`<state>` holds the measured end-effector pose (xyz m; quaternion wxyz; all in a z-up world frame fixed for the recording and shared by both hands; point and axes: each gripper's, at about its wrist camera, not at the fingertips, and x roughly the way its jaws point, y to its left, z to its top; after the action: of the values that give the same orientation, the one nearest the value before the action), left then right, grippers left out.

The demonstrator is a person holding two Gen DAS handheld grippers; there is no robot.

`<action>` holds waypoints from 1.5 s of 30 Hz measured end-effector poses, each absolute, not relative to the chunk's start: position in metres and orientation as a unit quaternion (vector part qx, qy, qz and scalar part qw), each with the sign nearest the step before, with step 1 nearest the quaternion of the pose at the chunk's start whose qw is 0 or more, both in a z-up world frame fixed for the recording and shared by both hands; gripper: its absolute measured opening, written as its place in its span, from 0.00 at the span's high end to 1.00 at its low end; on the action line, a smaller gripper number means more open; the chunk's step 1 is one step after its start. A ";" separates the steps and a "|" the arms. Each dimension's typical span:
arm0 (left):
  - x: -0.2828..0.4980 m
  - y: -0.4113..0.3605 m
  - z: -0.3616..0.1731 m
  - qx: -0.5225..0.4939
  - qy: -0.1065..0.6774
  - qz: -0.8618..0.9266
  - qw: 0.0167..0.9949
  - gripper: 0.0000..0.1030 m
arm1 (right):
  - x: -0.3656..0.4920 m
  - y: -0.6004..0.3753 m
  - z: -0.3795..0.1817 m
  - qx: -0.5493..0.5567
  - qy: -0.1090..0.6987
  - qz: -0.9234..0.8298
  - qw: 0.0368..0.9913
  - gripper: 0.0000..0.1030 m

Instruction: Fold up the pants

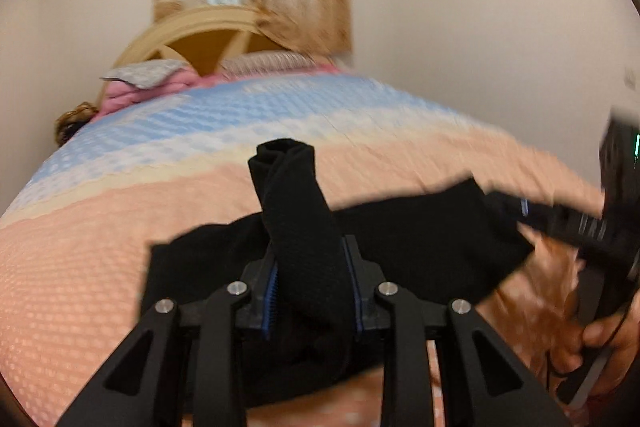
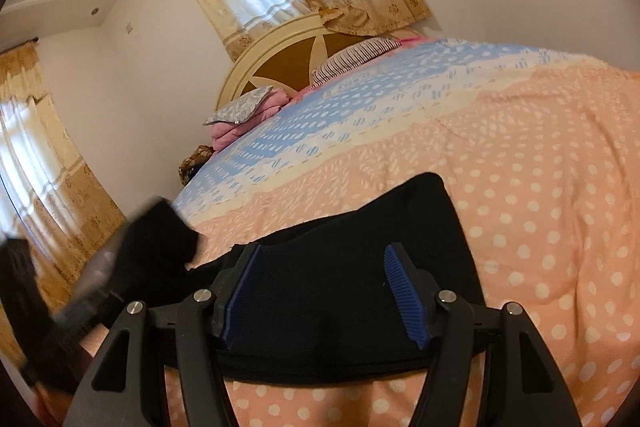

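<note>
Two tools are at work over the bed (image 2: 540, 187), and only one has hold of anything. The left tool (image 1: 312, 279) is clamped on a bunched, twisted end of the black pants (image 1: 296, 227), which stands up between its pads (image 1: 273, 291); the rest of the pants (image 2: 360, 267) lies spread on the peach, dotted part of the bedspread. The right tool (image 2: 324, 291) stands with its jaws apart above the flat cloth, gripping nothing; whether its tips press the fabric down I cannot tell.

To my eye the step in hand is carrying the gripped end across to lay it over the part that lies flat. Doing it well means keeping the lifted cloth from twisting further, letting it drape open before it comes down, and matching its edge to the edge below. The right tool would best steady the flat part so the whole garment is not dragged along the bedspread.

Looking along the left tool, I can see the twist in the raised cloth and a hand (image 1: 600, 343) holding the right tool at the picture's right edge. The right tool's view shows instead its own blue ribbed pads (image 2: 404, 291) standing clear of each other, the folded near edge of the pants, and the left tool only as a dark blur.
</note>
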<state>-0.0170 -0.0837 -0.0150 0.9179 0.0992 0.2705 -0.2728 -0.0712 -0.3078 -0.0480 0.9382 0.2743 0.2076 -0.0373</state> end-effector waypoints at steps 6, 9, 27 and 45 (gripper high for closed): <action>-0.036 -0.093 -0.033 0.151 0.247 -0.258 0.922 0.72 | -0.066 -0.309 -0.052 0.282 0.218 -0.011 0.934 0.38; -0.037 -0.091 -0.034 0.157 0.233 -0.254 0.926 0.72 | -0.057 -0.300 -0.049 0.282 0.233 0.033 0.930 0.38; -0.077 -0.105 -0.061 0.262 0.172 -0.226 0.922 0.68 | 0.062 -0.221 -0.051 0.235 0.431 0.213 0.845 0.65; -0.103 -0.207 -0.004 0.245 0.121 -0.304 0.913 0.65 | 0.011 -0.329 -0.010 0.260 0.340 0.186 0.885 0.76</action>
<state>-0.1035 -0.2071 -0.0037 0.9127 0.2445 0.1215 -0.3042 0.0112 -0.3286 -0.0097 0.8846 0.2598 0.3396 0.1862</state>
